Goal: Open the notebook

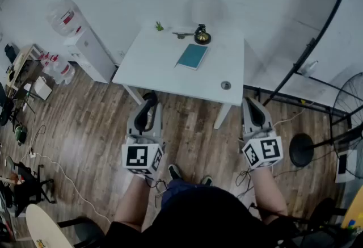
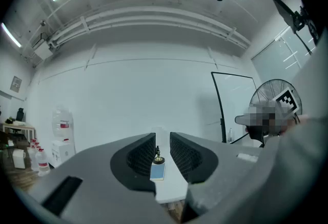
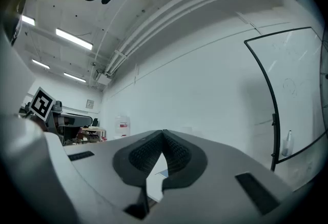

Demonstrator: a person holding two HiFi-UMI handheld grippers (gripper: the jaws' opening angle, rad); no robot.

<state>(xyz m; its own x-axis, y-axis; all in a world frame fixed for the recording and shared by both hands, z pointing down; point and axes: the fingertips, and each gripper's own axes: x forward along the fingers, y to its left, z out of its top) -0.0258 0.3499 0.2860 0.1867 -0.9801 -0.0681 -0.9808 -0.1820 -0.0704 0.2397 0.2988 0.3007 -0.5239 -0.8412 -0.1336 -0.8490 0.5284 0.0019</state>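
Note:
A closed teal notebook [image 1: 192, 56] lies on the white table [image 1: 153, 65], a little behind its middle. Through the left gripper's jaws it shows far off as a small blue rectangle, the notebook [image 2: 158, 171]. Both grippers hang well short of the table, above the wooden floor. My left gripper [image 1: 150, 97] is open with a narrow gap and nothing between its pads [image 2: 145, 155]. My right gripper [image 1: 250, 104] is shut, its tips meeting with nothing in them; in its own view the right gripper [image 3: 163, 135] points slightly upward at the wall.
Behind the notebook stand a black and brass ornament [image 1: 202, 35], a small green plant [image 1: 159, 26] and a pen-like item [image 1: 182, 33]. A small round object [image 1: 226, 85] rests near the table's front right. A water dispenser [image 1: 85, 42] is left; a fan [image 1: 349, 119] and a whiteboard frame [image 1: 317, 37] right.

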